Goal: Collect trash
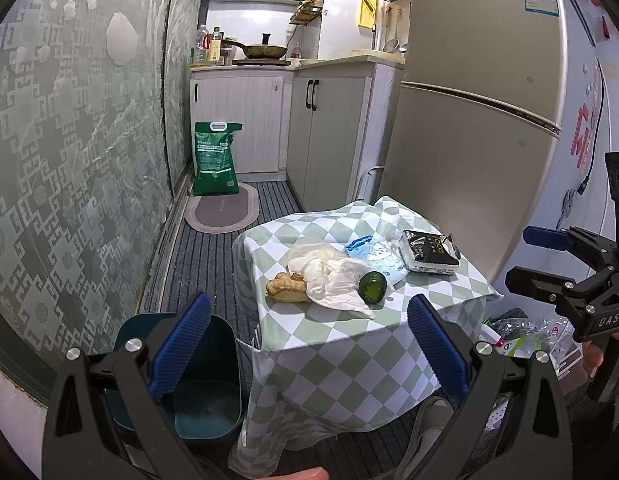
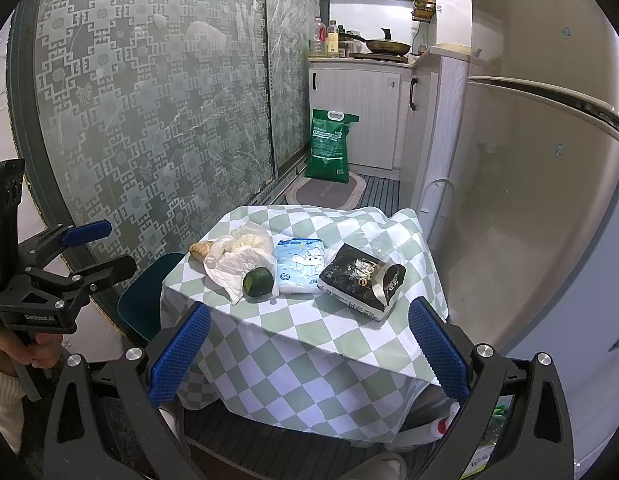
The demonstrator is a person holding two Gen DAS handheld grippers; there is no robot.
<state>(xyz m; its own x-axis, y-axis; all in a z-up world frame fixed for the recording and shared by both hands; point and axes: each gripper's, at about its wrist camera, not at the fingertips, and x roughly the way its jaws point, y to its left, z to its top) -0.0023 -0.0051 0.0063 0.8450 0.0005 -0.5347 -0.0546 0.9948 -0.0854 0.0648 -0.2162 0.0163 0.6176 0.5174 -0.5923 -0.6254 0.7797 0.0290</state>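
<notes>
On a small surface [image 1: 349, 344] draped in a green-and-white checked cloth, in a narrow kitchen passage: trash laid out in a loose row. From the left tongs' view, left to right: a piece of ginger [image 1: 283, 290] at the near-left edge, a crumpled white plastic bag [image 1: 329, 274] lying against and partly over it, a dark green round fruit [image 1: 372, 287] touching the bag's right side, a pale blue wet-wipe pack [image 1: 375, 256] behind, and a torn black-and-white package [image 1: 429, 256] at the far right.

Left tongs [image 1: 309, 348]: blue pads spread wide, nothing between them. All items lie ahead of and above the pad tips, untouched; ginger and fruit are nearest. A dark teal bin [image 1: 213, 392] stands on the floor beside the surface, under and behind the left pad.

Right tongs [image 2: 309, 350]: pads likewise wide apart, empty, held short of the near edge of the cloth. In this view the fruit [image 2: 258, 283] and bag [image 2: 237, 264] sit ahead-left, the wipe pack [image 2: 300, 266] about centre, the black package [image 2: 361, 280] ahead-right, closest to the right pad.

Each tool shows in the other's view, off to the side of the surface. A fridge [image 1: 469, 120] stands right of the surface; a green sack [image 1: 215, 158] rests on the floor farther back.
</notes>
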